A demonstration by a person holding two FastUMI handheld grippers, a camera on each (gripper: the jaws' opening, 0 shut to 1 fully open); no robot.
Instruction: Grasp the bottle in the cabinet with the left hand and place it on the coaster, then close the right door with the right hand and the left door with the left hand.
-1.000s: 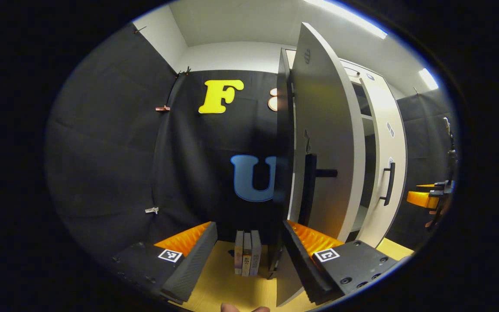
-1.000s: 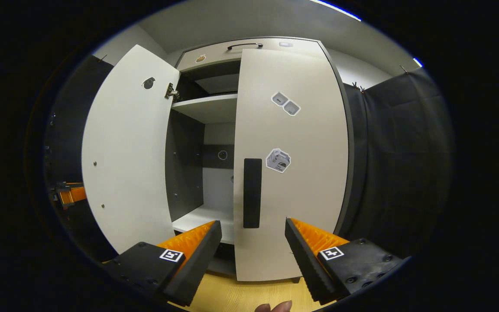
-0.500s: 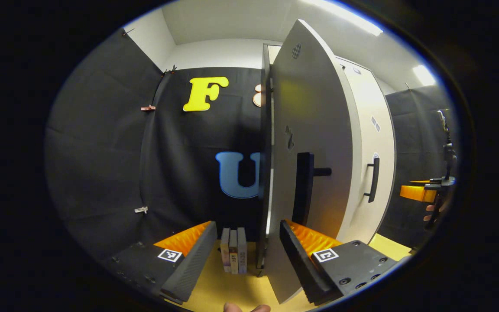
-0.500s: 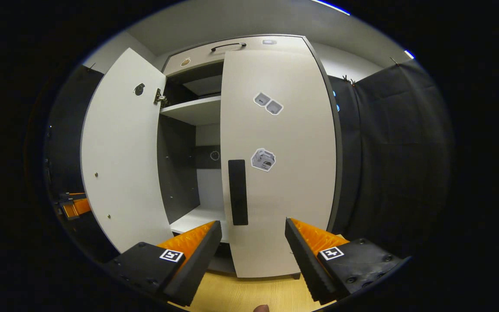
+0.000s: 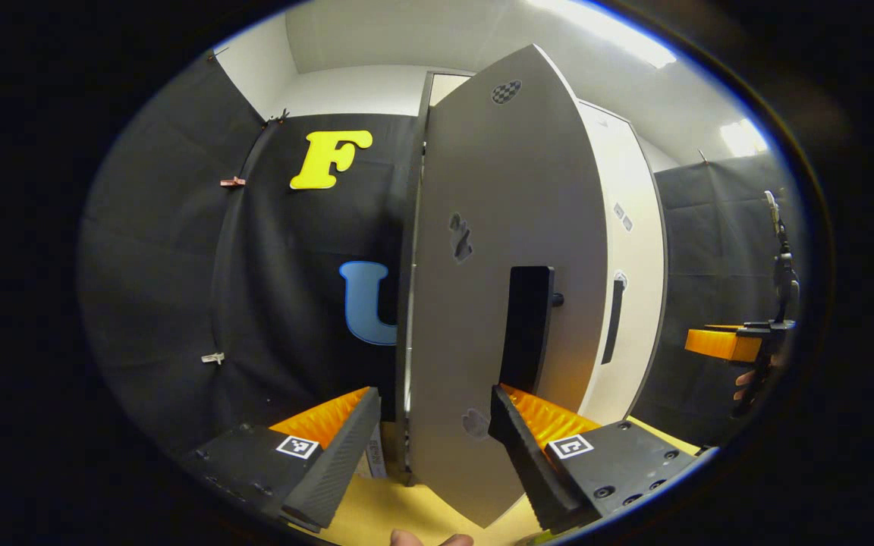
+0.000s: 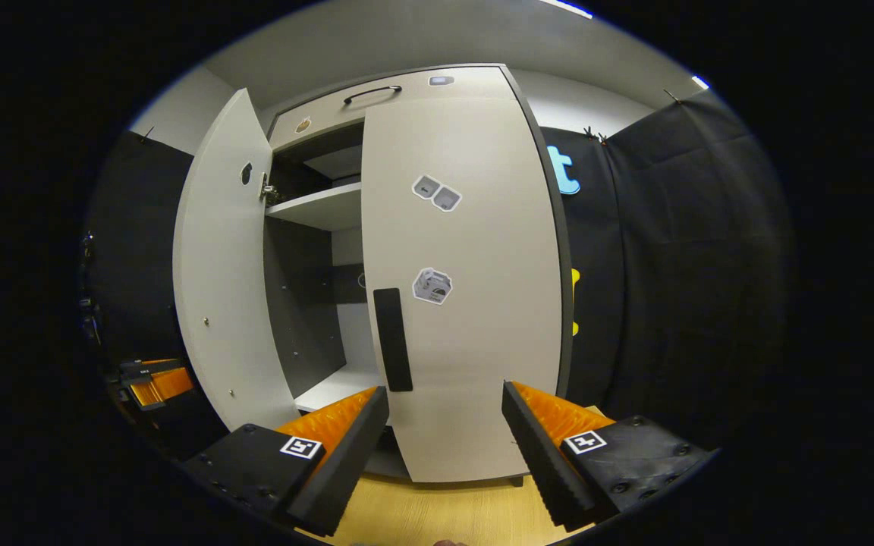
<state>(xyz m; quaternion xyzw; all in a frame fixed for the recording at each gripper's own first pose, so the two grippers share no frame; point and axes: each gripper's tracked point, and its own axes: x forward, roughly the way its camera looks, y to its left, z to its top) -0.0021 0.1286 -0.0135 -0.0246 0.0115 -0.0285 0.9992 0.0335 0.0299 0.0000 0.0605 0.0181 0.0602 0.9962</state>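
- The left door (image 5: 498,303) stands upright, part open, its outer face turned toward the left claw (image 5: 429,447), its long black handle (image 5: 526,326) running vertically.
- The left claw's fingers are spread apart, empty, straddling that door's lower edge.
- In the right gripper view, the right door (image 6: 475,303) sits flush against the cabinet (image 6: 315,265), while the left door's inner face and an empty shelf (image 6: 323,208) show.
- The right claw (image 6: 444,447) gapes open over the wooden tabletop (image 6: 437,516), holding nothing.
- The left gripper view catches the right claw far right, a hand (image 5: 744,383) behind it.
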